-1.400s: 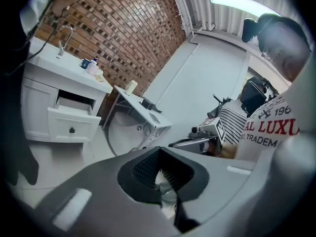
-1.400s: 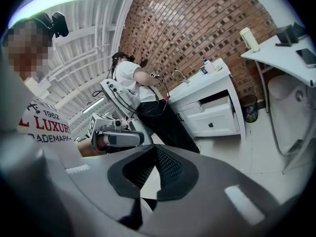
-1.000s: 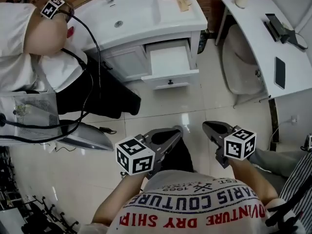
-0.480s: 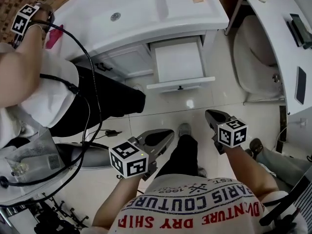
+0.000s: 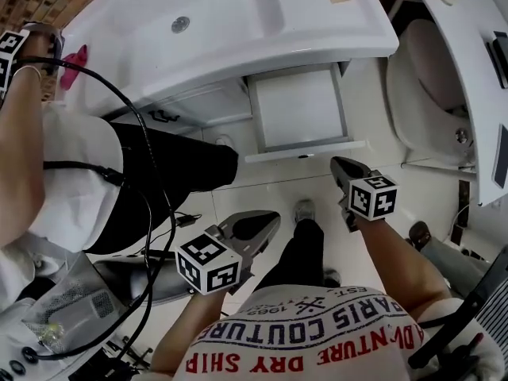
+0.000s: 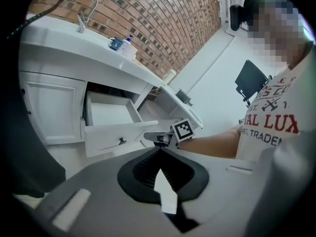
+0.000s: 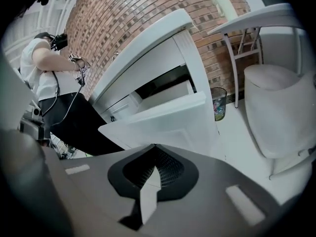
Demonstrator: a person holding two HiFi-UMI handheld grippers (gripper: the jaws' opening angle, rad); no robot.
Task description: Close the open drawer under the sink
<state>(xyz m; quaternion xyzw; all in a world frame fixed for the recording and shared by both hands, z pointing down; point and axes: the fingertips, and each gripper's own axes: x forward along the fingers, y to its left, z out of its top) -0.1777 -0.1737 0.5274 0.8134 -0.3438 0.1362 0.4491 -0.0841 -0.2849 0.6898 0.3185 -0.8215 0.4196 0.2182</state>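
The white drawer under the sink counter stands pulled out and empty, its front panel with a small dark knob facing me. My right gripper is shut on nothing, its tip just below the panel's right end. In the right gripper view the drawer front fills the space just beyond the gripper. My left gripper hangs lower and further back over the floor, also shut and empty. The left gripper view shows the drawer ahead of the gripper.
Another person in black trousers stands at the left by the cabinet doors, with black cables trailing. A white padded stool and a white desk stand at the right. A small bin sits by the brick wall.
The view has closed in on the sink cabinet and the drawer looks larger. My right gripper has moved up close to the drawer front. The left gripper has stayed low.
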